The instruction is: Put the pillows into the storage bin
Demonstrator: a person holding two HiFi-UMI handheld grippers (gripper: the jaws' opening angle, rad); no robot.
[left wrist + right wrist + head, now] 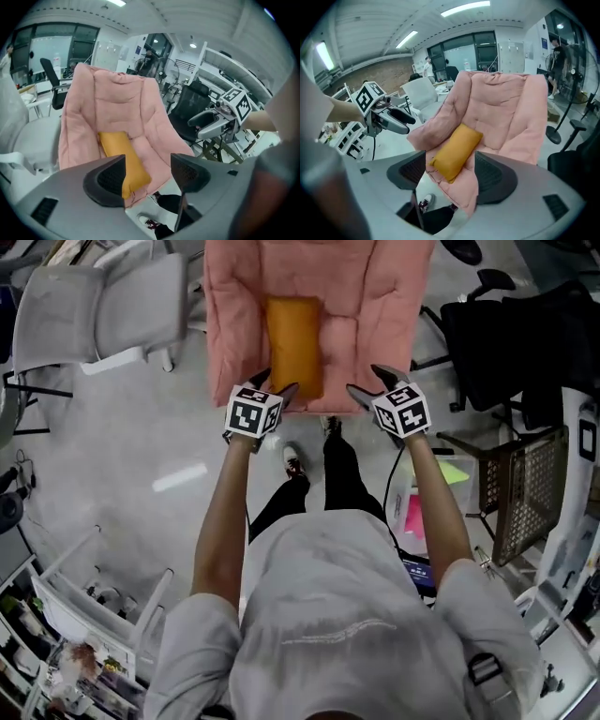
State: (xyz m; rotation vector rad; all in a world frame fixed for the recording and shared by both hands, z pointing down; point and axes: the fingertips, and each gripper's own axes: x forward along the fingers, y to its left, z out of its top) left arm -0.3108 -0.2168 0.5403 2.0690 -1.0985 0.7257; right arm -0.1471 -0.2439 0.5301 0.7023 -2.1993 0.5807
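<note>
1. Holds left claw [275,385] with jaws wide apart and nothing between the pads, just off the near-left corner of the orange pillow [294,343], apart from it.
2. Holds right claw [367,381] spread and empty too, near the pillow's near-right corner, over the front edge of the pink padded chair [375,296], not touching the pillow.
3. Sets one claw on each side of the pillow's near end, probably to pinch it from both flanks at once. Looks soft and floppy, likely to sag if lifted from one side only.
4. Aims both claws forward and down at the seat, with the pillow framed past the open jaws in both gripper views. Reads as approach, grasp not yet made.
5. Finds the pillow lying flat on the chair seat, a little left of centre, bedded on the pink padding. Not in any bin yet.
6. Reads the pillow's long axis as running straight away from the person, from seat front toward backrest. Near short end pointing at the person, far short end at the backrest.
7. Notes what looks like a brown mesh crate [530,488] off to the person's right, well apart from the chair. Cannot tell whether that is the storage bin.
</note>
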